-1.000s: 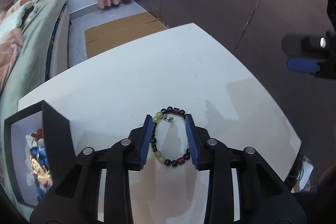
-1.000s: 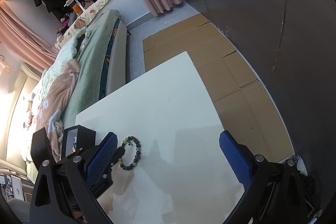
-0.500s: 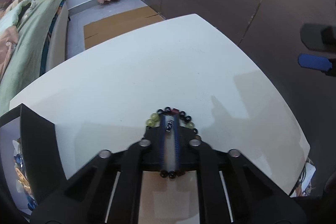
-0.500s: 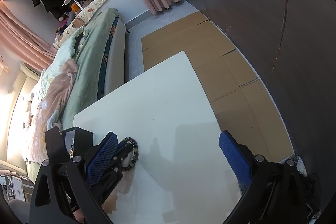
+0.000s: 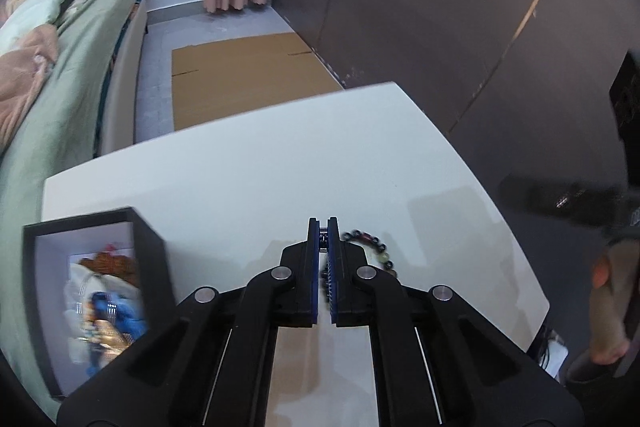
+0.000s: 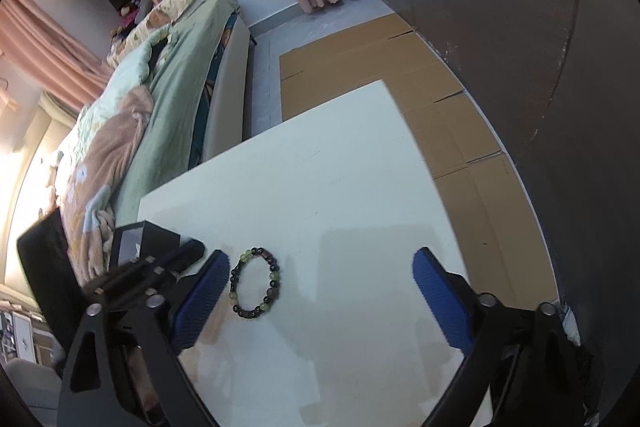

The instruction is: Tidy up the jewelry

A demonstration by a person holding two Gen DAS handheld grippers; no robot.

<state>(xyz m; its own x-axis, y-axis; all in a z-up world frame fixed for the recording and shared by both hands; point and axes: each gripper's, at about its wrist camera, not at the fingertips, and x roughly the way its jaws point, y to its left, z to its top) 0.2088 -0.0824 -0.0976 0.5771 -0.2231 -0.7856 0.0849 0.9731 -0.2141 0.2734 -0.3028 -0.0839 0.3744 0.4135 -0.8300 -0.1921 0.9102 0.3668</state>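
Left wrist view:
- Left claw clenched, blue pads almost together. A small metallic bit shows at the tips; cannot tell whether it is pinched.
- Bead bracelet lies on the white tabletop. It is on the far side of the claw from the black jewelry box. Only an arc of dark, red and green beads shows past the claw's right finger, and a few more through the slit between the pads.
- Box stands open at the tabletop's near left corner. Contents are blurred: something blue, something gold.

Right wrist view:
- Right claw released, pads wide apart. Its jaws have just been closing a little and grip nothing.
- Bracelet lies flat as a full oval loop, well clear of the box. It sits in the gap between the pads, just beside the pad nearer the box, and touches neither pad.
- Left claw, blurred, sits between box and bracelet with its tip apart from the beads.
- Bed with green cover lies beyond the box.
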